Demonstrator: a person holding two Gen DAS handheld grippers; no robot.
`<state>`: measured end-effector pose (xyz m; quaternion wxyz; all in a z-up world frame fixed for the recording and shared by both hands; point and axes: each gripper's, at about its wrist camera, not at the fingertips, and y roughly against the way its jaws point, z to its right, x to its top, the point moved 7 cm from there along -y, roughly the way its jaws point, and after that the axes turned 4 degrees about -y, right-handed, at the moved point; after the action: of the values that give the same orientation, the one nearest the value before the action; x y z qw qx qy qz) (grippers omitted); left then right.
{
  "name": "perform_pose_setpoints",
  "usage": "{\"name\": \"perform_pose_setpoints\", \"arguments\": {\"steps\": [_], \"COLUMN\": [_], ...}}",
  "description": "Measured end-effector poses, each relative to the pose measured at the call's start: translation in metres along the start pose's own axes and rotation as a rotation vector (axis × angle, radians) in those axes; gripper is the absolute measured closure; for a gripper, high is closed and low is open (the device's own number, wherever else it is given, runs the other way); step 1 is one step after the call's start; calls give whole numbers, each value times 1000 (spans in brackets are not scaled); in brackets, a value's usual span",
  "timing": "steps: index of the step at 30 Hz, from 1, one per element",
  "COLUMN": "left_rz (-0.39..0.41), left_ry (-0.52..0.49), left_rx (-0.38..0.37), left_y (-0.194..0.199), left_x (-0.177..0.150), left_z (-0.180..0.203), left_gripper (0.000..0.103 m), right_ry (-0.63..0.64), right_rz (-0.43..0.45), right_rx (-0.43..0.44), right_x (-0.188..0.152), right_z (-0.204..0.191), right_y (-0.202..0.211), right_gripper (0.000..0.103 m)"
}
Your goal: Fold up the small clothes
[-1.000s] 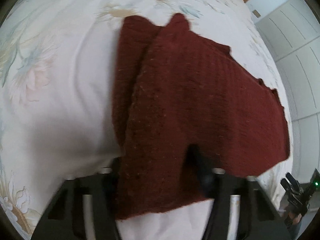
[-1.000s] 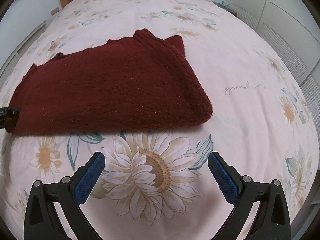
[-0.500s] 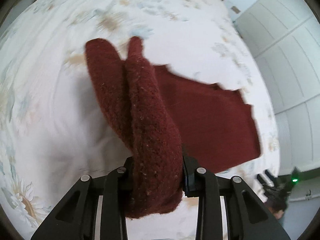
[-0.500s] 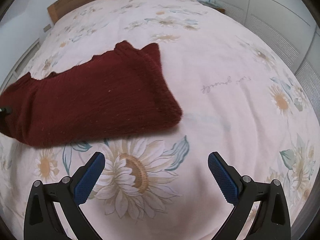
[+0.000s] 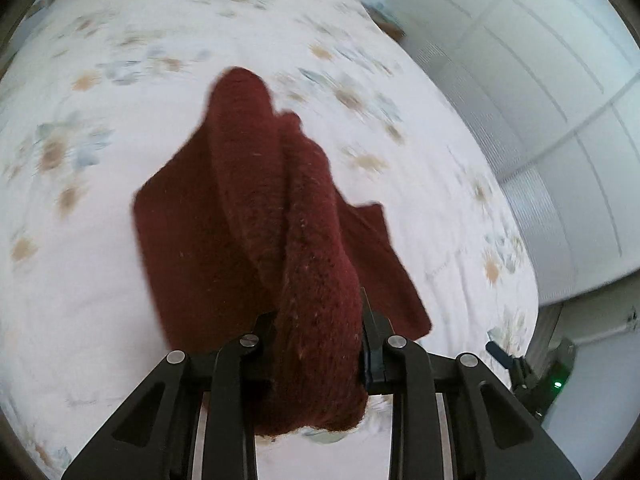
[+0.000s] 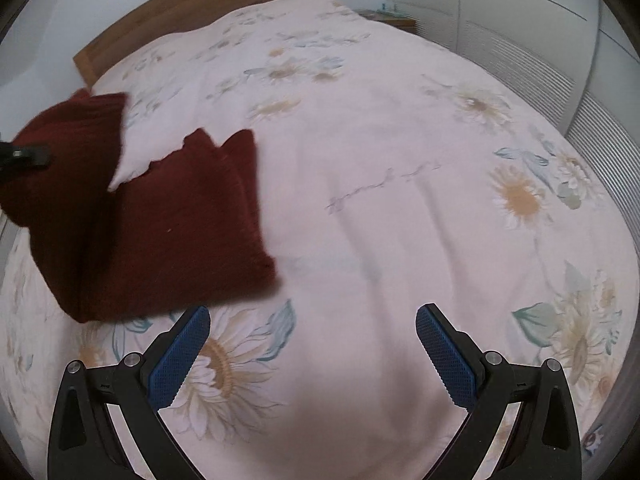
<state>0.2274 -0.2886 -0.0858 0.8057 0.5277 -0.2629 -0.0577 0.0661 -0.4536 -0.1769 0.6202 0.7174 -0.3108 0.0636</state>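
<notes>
A bunched end of the dark red knitted garment (image 5: 316, 280) is being pinched by the left gripper (image 5: 318, 344), whose jaws have just been closing on it, while the rest is trailing on the floral bedspread (image 6: 380, 200). The right gripper (image 6: 312, 340) is being held spread wide and empty above the bedspread. The lifted end is probably best carried across and lowered squarely, so edges are being matched rather than dragged.

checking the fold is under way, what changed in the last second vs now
The left gripper has been closing and now pinches a bunched edge of the dark red knit garment, lifting that end off the floral bedspread and carrying it over the rest, which has slid left in the right wrist view. The right gripper stayed open and empty above the bedspread.
</notes>
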Motion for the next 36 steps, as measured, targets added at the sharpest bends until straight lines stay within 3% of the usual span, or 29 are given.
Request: {"name": "perform_pose_setpoints", "arguments": {"steps": [7, 11, 15, 21, 25, 29, 36], "left_rz": [-86, -81, -56, -55, -35, 30, 64], "left_ry": [-46, -62, -53, -3, 21, 0, -4], "left_rx": [150, 201, 226, 178, 131, 165, 195], "left_y": [-92, -105, -99, -76, -54, -25, 13], "left_x": [-20, -34, -37, -31, -31, -30, -44], "left_z": [33, 28, 27, 30, 33, 29, -6], "left_gripper": [80, 75, 69, 51, 27, 2, 1], "right_ry": [-27, -43, -59, -68, -57, -25, 71], "right_rz": [-19, -36, -42, -40, -35, -36, -54], "right_rx": [-22, -39, -37, -20, -15, -7, 31], "right_x": [-6, -11, -14, -14, -12, -7, 26], "right_z": [22, 35, 42, 42, 37, 25, -18], "right_y": [5, 4, 4, 6, 9, 10, 17], "right_gripper": [0, 1, 0, 0, 0, 0, 0]}}
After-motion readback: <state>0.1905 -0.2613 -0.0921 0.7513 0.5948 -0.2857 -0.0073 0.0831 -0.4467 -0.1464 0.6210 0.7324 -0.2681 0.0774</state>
